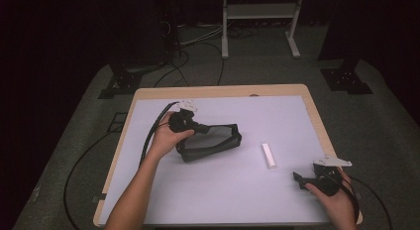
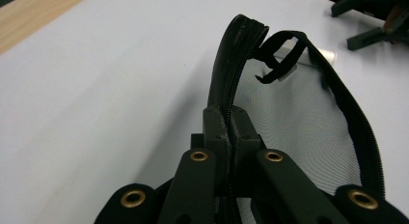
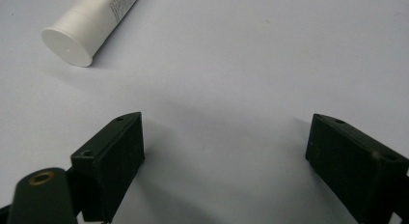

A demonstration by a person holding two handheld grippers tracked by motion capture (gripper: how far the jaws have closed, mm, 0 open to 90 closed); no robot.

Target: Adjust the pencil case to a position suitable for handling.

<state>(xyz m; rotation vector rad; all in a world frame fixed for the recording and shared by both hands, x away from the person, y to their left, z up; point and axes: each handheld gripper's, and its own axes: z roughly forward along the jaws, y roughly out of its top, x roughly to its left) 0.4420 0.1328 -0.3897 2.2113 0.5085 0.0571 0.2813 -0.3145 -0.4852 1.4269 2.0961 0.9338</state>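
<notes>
Plainly the work centres on the black mesh zip pouch [image 1: 210,142], which lies on the white table top [image 1: 237,200] with its mouth gaping. The left gripper [image 2: 230,121] has its jaws pinched tight on the zippered rim of the pouch, at the end nearest that hand, so the rim rises from between the pads and arches away ahead of them in the left gripper view. Holding the edge up like this seems meant to keep the mouth wide and the pouch steady, ready to take something in. A small black pull loop [image 2: 279,57] dangles at the far end of the opening, well ahead of the left gripper's tips.

Beyond the pouch, on the side away from the left gripper, lies a white tube [image 1: 269,155], flat on the table and apart from the pouch. In the right gripper view the tube [image 3: 89,26] sits ahead and to the left of the jaws, its flat cap end turned towards them. The right gripper [image 3: 226,151] rests low over the table with its jaws spread wide and nothing between them; in the high view it sits near the table's near right corner [image 1: 303,181], near the tube but not touching it. My guess is that the tube is next to be picked up and put in the pouch.
</notes>
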